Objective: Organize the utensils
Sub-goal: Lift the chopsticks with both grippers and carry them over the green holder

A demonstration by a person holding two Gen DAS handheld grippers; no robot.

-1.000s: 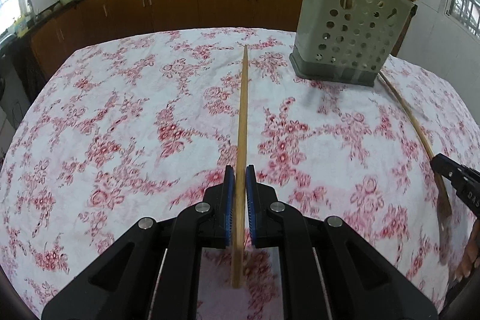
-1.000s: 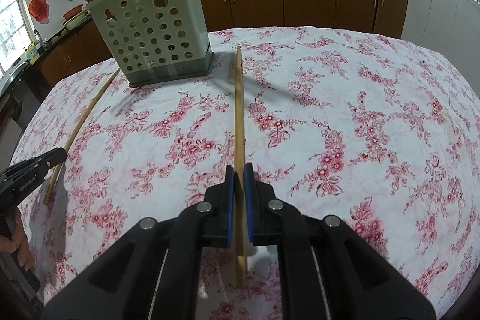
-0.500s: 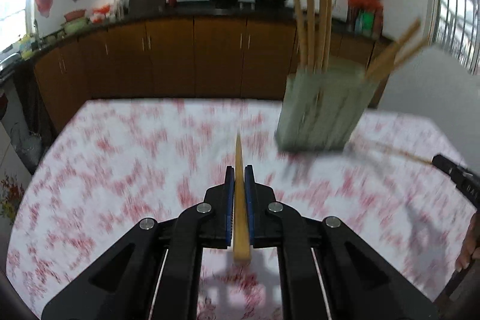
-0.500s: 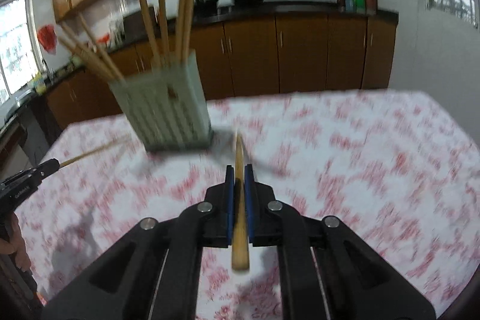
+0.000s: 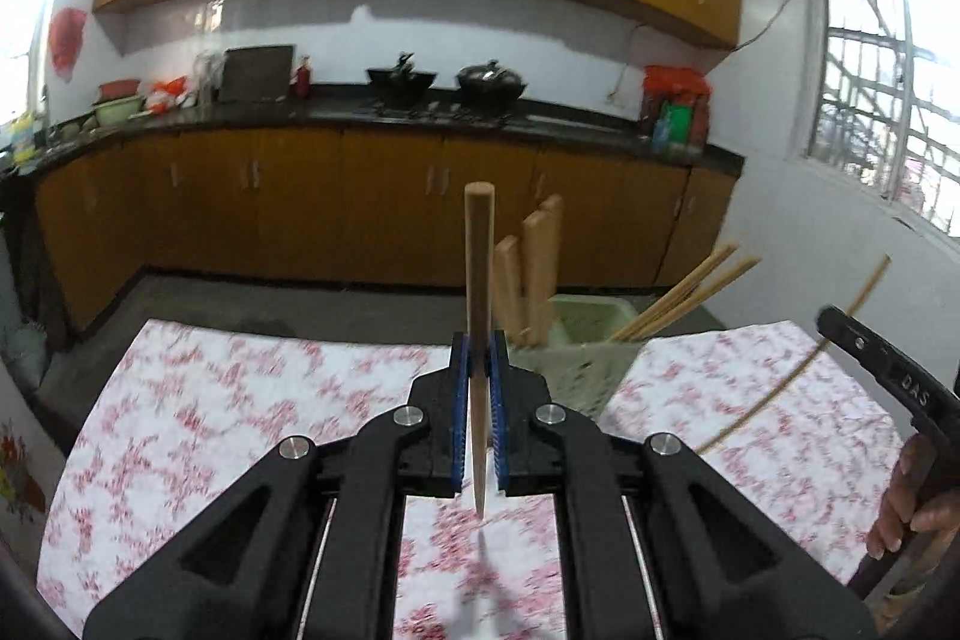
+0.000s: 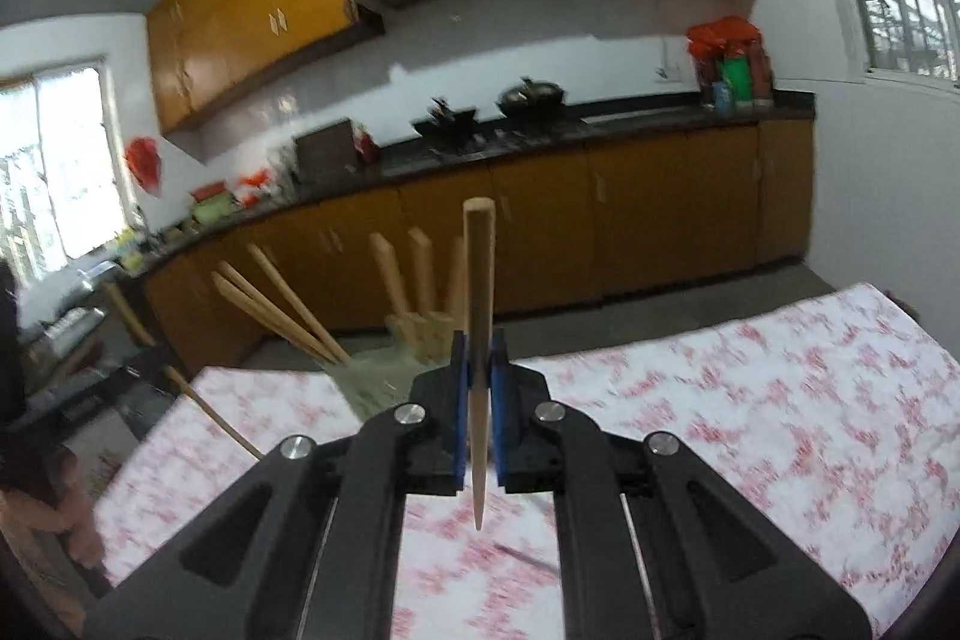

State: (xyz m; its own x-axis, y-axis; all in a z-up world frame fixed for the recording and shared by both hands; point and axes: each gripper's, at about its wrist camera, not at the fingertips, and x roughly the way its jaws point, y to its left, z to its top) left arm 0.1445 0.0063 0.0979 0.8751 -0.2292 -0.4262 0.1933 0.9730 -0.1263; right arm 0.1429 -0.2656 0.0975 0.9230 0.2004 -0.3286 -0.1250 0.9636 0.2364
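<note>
A kitchen with orange-brown wooden cabinets (image 5: 384, 196) and a black countertop (image 5: 420, 112) forms the background, and below it lies a table covered by a white cloth with red flowers (image 5: 228, 400). The left gripper (image 5: 480, 370) has its blue-padded fingers (image 5: 459, 400) pressed together on a pale wooden chopstick (image 5: 479, 268), which stands upright between them: the blunt end rises well above the fingertips and the pointed end hangs below the pads, clear of the cloth. Just past the right-hand finger stands a pale green perforated plastic utensil holder (image 5: 576, 370) with more wooden chopsticks (image 5: 540, 262) in it, some upright and some leaning to the right.

The right gripper (image 6: 479, 370) is likewise clamped on a second pale wooden chopstick (image 6: 479, 274), held upright between its blue pads (image 6: 459, 400), the thick end above the fingertips and the tip below them. In the right wrist view the holder (image 6: 372, 376) sits blurred beyond and to the left of the fingers. In the left wrist view the right gripper's black finger (image 5: 876, 370) shows at the far right with its thin stick crossing it
</note>
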